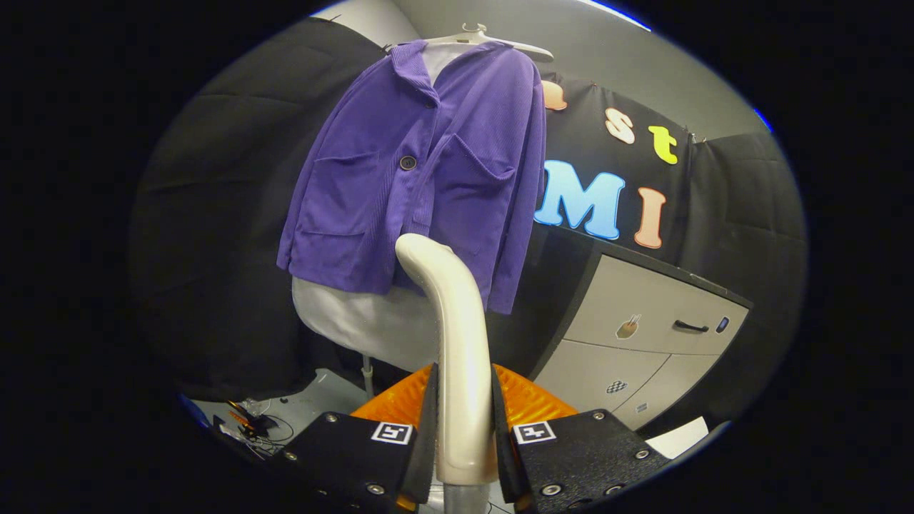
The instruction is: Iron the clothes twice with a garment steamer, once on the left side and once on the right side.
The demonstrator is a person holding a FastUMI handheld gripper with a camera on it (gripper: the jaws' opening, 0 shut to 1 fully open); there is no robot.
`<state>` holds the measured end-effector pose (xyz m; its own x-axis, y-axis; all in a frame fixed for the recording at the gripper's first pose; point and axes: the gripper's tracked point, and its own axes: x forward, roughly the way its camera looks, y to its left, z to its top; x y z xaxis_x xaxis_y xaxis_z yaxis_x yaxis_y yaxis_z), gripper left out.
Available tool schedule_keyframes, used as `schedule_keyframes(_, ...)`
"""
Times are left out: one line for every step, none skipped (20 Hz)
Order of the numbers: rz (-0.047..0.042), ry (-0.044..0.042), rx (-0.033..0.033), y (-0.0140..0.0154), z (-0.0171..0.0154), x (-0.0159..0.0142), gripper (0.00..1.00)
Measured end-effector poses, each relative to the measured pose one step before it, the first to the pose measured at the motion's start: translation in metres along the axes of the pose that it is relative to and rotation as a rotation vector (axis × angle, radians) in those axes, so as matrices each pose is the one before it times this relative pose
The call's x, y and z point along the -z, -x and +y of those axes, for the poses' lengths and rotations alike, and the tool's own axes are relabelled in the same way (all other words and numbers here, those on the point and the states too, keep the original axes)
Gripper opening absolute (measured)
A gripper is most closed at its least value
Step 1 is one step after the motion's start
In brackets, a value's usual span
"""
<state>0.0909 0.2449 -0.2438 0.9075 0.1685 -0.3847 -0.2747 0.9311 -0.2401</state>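
Gripper [464,435] fingers pinching steamer handle [457,335], both sides pressed; handle rigid, smooth, likely slippery, so grip low on shaft; purple jacket [421,178] hangs beyond steamer tip, soft, light, likely to sway under contact.

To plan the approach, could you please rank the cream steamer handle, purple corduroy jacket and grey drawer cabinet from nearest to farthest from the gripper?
1. Cream steamer handle, clamped between the gripper fingers.
2. Purple corduroy jacket, hanging just beyond the handle.
3. Grey drawer cabinet, farther back, beside the jacket.
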Motion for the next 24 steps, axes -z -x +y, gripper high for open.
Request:
schedule_keyframes(-0.02164,-0.008,-0.00074,0.00454,-0.00097,-0.00761,0.37)
schedule_keyframes(-0.01906,-0.00222,-0.00242,0.00127,-0.0015,-0.00671,0.37)
schedule_keyframes(-0.0313,-0.00161,-0.00182,0.00162,-0.00077,-0.0129,0.37)
schedule_keyframes(-0.02407,-0.00497,-0.00136,0.00046,-0.00013,-0.01097,0.37)
schedule_keyframes(-0.0134,-0.01123,-0.00403,0.00128,0.00076,-0.01155,0.37)
schedule_keyframes(-0.02053,-0.01352,-0.00364,0.00147,0.00047,-0.01226,0.37)
schedule_keyframes(-0.02448,-0.00877,-0.00078,0.00149,0.00107,-0.01397,0.37)
schedule_keyframes(-0.02217,-0.00209,-0.00035,-0.00058,-0.00042,-0.01411,0.37)
schedule_keyframes(-0.03314,-0.00189,0.00178,-0.00071,0.00056,-0.01597,0.37)
schedule_keyframes(-0.0355,-0.00662,0.00394,-0.00308,-0.00089,-0.01633,0.37)
schedule_keyframes(-0.01598,-0.00666,0.0009,-0.00248,0.0002,-0.01212,0.37)
schedule_keyframes(-0.01966,-0.01051,-0.00074,-0.00062,0.00236,-0.01116,0.37)
schedule_keyframes(-0.02073,-0.00995,-0.00232,0.00006,0.00363,-0.01441,0.37)
schedule_keyframes(-0.01635,-0.00361,-0.00215,-0.00446,0.00132,-0.01157,0.37)
schedule_keyframes(-0.02142,-0.0033,-0.0034,-0.00259,0.00171,-0.01304,0.37)
schedule_keyframes(-0.02362,-0.00533,-0.00619,-0.00444,0.00304,-0.01164,0.37)
schedule_keyframes(-0.02187,-0.00507,-0.00521,-0.00285,0.00396,-0.01248,0.37)
schedule_keyframes(-0.01876,-0.00095,-0.00511,-0.0013,0.00558,-0.01257,0.36)
schedule_keyframes(-0.01944,-0.00238,-0.00386,-0.00202,0.00578,-0.01147,0.36)
schedule_keyframes(-0.02309,-0.00229,-0.00553,-0.00506,0.00459,-0.01048,0.36)
schedule_keyframes(-0.0162,-0.00558,-0.00476,-0.00406,0.00473,-0.00852,0.36)
schedule_keyframes(-0.01677,-0.01273,-0.00692,-0.00385,0.00508,-0.00792,0.36)
schedule_keyframes(-0.01479,-0.01539,-0.00769,-0.00475,0.00748,-0.00951,0.36)
schedule_keyframes(-0.01038,-0.00915,-0.00318,-0.00295,0.00542,-0.00472,0.36)
